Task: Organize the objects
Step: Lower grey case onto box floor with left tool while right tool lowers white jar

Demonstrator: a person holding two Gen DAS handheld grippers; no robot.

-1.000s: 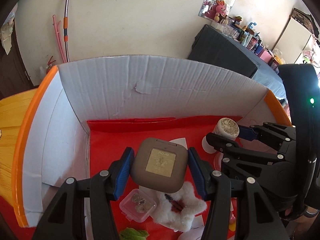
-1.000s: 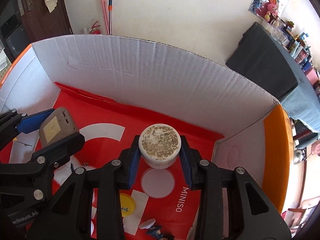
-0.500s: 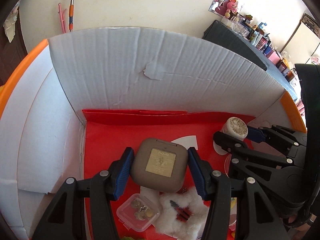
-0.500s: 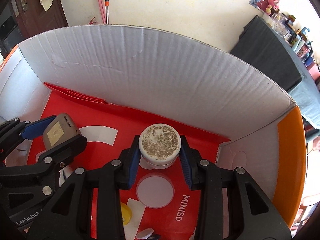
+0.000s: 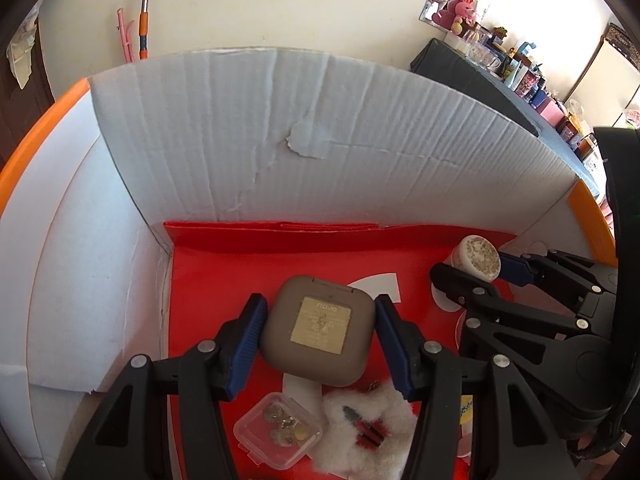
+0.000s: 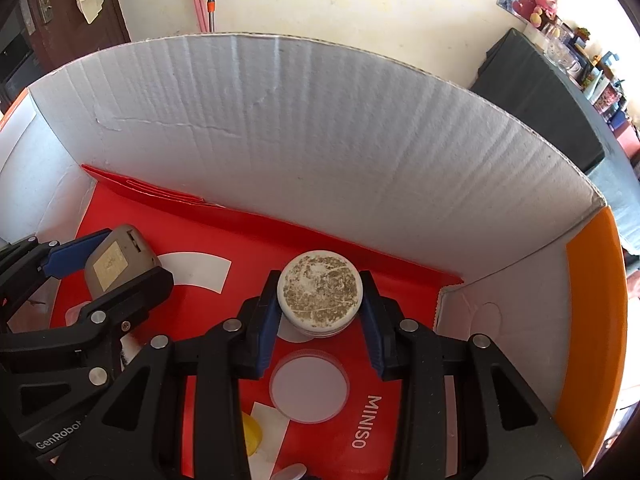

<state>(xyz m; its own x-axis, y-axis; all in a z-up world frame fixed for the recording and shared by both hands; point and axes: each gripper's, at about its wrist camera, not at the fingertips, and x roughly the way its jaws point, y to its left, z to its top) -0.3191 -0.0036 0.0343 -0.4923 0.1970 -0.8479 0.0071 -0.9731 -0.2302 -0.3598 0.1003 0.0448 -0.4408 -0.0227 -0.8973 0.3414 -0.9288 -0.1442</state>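
Observation:
My left gripper [image 5: 318, 330] is shut on a brown rounded-square case [image 5: 318, 328] with a gold label, held low over the red floor of a cardboard box [image 5: 304, 152]. My right gripper [image 6: 320, 300] is shut on a round white jar [image 6: 320, 292] with a speckled lid, near the box's back right corner. The jar also shows in the left wrist view [image 5: 478, 258], and the case in the right wrist view [image 6: 116, 260].
Below the case lie a small clear plastic box of trinkets [image 5: 280, 430] and a white fluffy item [image 5: 368, 424]. A clear round lid [image 6: 308, 388] and a yellow disc [image 6: 252, 432] lie on the red floor. White cardboard walls [image 6: 320, 140] rise close behind.
Both grippers have moved forward and deeper into the box, toward its back wall, each still holding its object.

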